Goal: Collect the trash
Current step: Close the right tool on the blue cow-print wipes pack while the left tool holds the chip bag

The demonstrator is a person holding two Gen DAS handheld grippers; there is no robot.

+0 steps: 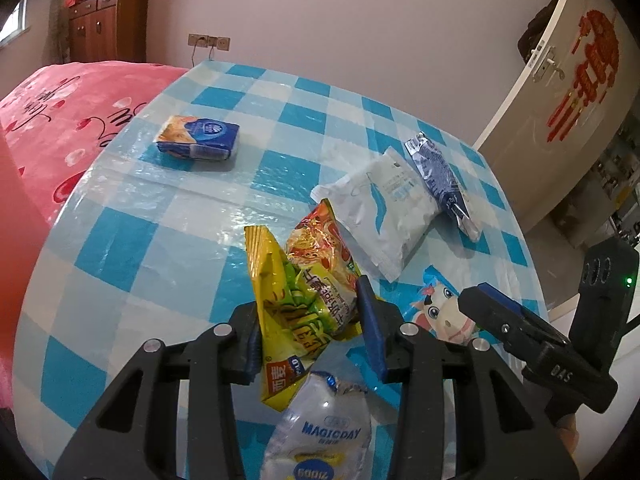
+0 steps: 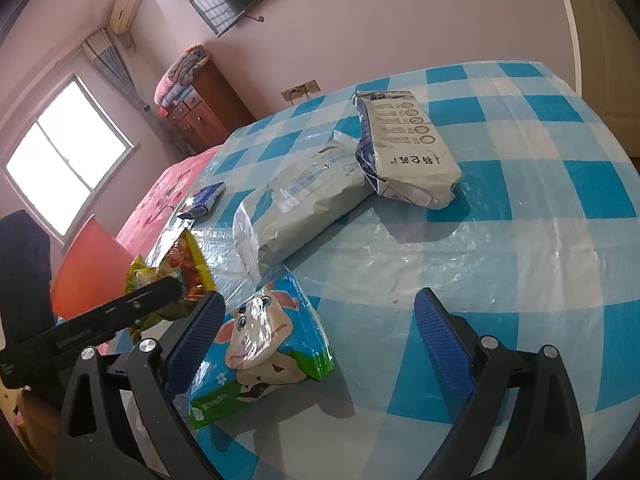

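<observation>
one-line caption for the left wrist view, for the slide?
Left gripper clamps a yellow snack wrapper above the blue checked table.

Left claw (image 1: pixel 314 320) clamps yellow-green snack wrapper (image 1: pixel 298 304) above checkered table (image 1: pixel 160 240); clear bag (image 1: pixel 320 432) below.

So the table (image 1: pixel 168 216) has a glossy blue-and-white checked plastic cloth on it. Lying straight on the cloth: a small blue tissue pack (image 1: pixel 198 138) off on its own at the far left side, a white pouch with blue print (image 1: pixel 380 206) near the middle, and a blue-and-white milk bag (image 1: pixel 440 178) just beside it, edges touching or overlapping. Close to the near edge there's a blue-green packet with a cartoon cow (image 2: pixel 260 344), lying flat, well apart from the tissue pack.
</observation>
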